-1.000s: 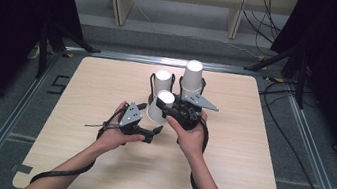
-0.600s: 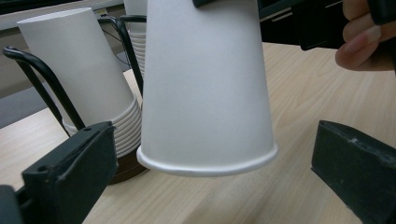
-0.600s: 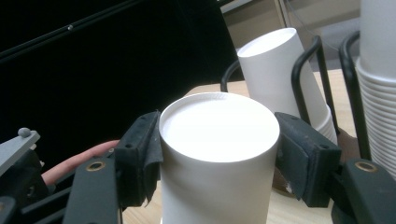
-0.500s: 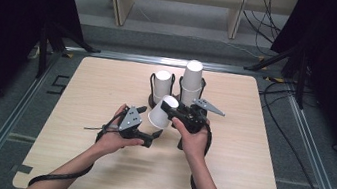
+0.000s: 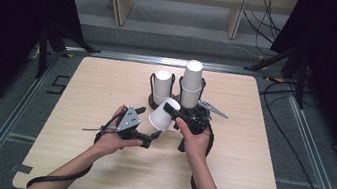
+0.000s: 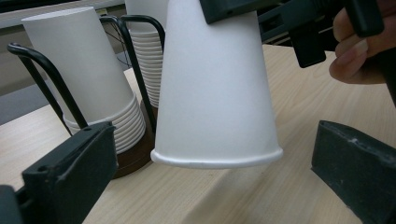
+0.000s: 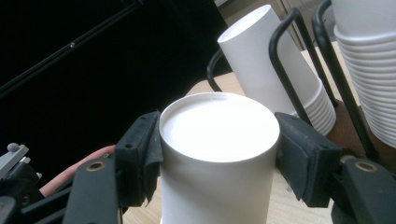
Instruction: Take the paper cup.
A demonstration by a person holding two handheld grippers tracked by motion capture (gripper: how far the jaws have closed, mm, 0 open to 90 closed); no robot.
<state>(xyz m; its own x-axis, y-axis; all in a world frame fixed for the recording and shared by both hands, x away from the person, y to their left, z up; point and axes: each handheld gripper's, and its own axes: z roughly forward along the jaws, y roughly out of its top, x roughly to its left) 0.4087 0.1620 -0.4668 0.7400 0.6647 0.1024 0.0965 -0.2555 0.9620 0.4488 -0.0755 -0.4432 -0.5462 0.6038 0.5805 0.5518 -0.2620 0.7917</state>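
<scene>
Above the desk, the right tool pinched an upturned white paper cup near its closed end, clear of the wood. At its 7 o'clock, the left tool stood spread beside the rim. Two cup stacks stood at 12 o'clock.

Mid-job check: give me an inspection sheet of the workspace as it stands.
Surface: light wooden table, bare around the work.
Job's things: single paper cup, upside down, lifted and tilted; two cup stacks upside down in a black wire rack.
Clutter: nothing seen.
Grippers: right tool shut on the cup near its base; left tool open, jaws either side of the rim.
Cables: one trails from each tool; more on the floor behind.
Surroundings: dark curtains, metal frame, shelving behind.
</scene>
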